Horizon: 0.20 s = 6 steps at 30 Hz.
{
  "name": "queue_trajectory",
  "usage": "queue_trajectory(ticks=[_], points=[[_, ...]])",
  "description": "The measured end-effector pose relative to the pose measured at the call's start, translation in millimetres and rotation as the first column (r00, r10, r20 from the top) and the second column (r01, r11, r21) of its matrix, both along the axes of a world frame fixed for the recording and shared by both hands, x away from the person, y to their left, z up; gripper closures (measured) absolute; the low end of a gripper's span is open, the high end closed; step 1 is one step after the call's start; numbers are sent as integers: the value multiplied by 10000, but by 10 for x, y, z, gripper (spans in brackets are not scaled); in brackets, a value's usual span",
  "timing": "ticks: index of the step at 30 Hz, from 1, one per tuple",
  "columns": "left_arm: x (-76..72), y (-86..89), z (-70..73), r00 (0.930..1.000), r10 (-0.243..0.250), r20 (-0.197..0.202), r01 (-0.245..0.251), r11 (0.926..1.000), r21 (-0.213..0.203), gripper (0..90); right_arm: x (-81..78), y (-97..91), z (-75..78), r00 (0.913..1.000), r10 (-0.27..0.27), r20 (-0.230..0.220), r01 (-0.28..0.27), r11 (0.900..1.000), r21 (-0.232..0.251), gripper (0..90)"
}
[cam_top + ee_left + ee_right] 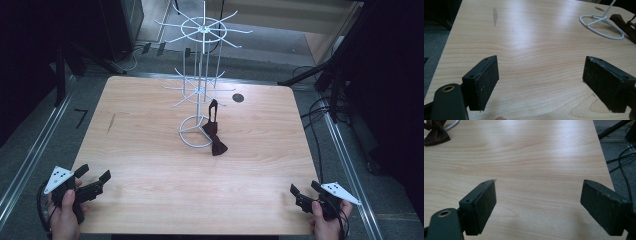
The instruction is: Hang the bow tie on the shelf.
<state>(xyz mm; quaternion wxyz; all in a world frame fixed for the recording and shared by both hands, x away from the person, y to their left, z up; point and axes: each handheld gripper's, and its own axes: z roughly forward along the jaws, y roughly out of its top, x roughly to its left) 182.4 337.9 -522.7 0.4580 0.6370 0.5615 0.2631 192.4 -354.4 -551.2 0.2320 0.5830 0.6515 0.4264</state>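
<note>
A white wire display stand (202,75) with hooked arms rises from a ring base (196,132) at the middle of the wooden table (150,165). A dark brown bow tie (215,135) hangs by its strap from a lower hook and rests against the ring base. My left gripper (93,176) is open near the table's front left corner, held by a hand. My right gripper (305,189) is open at the front right corner. The left gripper view has its pads (487,80) wide apart, with the ring base (600,26) and bow tie (625,25) far off. The bow tie (436,133) lies at the upper left of the right gripper view.
A small dark round hole (238,97) sits in the table's back right. Cables and black stand legs (325,75) run on the grey floor to the right. Metal rails (30,160) border the table on both sides.
</note>
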Motion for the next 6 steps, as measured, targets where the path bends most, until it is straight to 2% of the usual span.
queue_trajectory(ticks=[3,6], points=[[0,-2,1,10000,-18,-7,18,10000,33,144,-2,-41,-6,10000,-73,-2,73,9992,382,136],[3,-9,1,10000,-4,-34,4,9999,106,144,-2,-43,-5,10000,-72,-28,73,9990,431,136]])
